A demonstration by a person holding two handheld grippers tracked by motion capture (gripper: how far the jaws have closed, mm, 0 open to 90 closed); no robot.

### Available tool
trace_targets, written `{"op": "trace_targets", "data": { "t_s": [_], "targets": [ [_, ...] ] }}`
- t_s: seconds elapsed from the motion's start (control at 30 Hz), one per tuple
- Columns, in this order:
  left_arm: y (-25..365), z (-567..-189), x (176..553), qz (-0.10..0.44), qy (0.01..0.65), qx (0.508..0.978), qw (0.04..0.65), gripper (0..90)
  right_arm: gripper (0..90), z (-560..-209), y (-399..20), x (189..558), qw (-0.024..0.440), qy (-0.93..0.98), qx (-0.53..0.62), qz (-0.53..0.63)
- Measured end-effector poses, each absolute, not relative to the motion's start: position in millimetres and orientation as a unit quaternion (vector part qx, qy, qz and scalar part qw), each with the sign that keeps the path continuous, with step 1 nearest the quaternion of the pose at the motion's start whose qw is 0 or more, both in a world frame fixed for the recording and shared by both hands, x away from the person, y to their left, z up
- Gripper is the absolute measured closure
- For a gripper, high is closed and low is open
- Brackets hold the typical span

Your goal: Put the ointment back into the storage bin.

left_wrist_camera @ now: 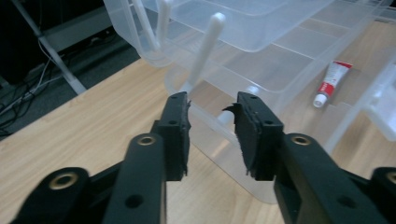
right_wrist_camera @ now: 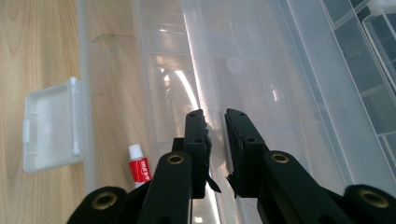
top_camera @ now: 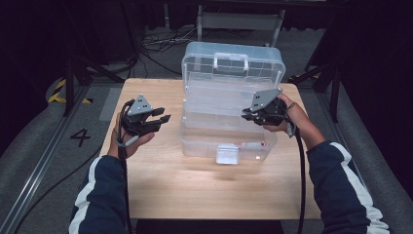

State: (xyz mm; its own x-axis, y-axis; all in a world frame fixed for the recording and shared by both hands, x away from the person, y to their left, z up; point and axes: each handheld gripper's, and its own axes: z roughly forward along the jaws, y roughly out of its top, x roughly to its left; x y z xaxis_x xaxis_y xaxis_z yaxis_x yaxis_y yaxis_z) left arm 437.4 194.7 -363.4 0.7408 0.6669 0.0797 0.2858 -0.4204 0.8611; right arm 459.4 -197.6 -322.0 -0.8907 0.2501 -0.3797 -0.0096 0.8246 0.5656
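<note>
A clear plastic toolbox [top_camera: 229, 141] stands open in the middle of the wooden table, its lid [top_camera: 233, 63] raised at the back and its trays fanned out. A small red-and-white tube [left_wrist_camera: 332, 81] lies on the box's floor [right_wrist_camera: 139, 168]. My left gripper [top_camera: 164, 117] hovers just left of the box, open with nothing between its jaws [left_wrist_camera: 212, 112]. My right gripper [top_camera: 246, 116] is at the box's right side, and its jaws [right_wrist_camera: 215, 116] pinch the thin rim of a clear tray [right_wrist_camera: 196, 70].
The box's white front latch [top_camera: 227, 154] hangs toward me [right_wrist_camera: 51, 128]. Bare wooden table [top_camera: 195, 190] spreads in front and to the left. Cables and stand legs lie on the grey floor beyond the table's far edge.
</note>
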Motion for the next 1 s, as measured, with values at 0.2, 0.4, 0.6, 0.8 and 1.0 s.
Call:
{"op": "trace_targets", "data": {
  "t_s": [0.2,0.4,0.6,0.8,1.0],
  "targets": [
    [193.1,-353.6,457.3,0.208,0.295,0.803,0.475,80.3,79.1,-322.7,-198.4,458.0,0.227,0.927,0.068,0.29],
    [182.2,-345.2,472.9,0.208,0.281,0.804,0.482,88.3,78.8,-324.1,-200.1,457.4,0.229,0.924,0.07,0.297],
    [163.3,-333.6,492.7,0.208,0.266,0.802,0.493,88.2,78.6,-324.2,-201.4,457.5,0.226,0.924,0.074,0.3],
    [153.4,-325.6,508.0,0.206,0.257,0.798,0.504,89.5,78.1,-323.7,-199.8,457.3,0.228,0.924,0.079,0.295],
    [150.4,-323.6,520.4,0.199,0.258,0.799,0.506,89.8,77.7,-324.9,-198.6,455.9,0.231,0.922,0.085,0.299]
  ]
}}
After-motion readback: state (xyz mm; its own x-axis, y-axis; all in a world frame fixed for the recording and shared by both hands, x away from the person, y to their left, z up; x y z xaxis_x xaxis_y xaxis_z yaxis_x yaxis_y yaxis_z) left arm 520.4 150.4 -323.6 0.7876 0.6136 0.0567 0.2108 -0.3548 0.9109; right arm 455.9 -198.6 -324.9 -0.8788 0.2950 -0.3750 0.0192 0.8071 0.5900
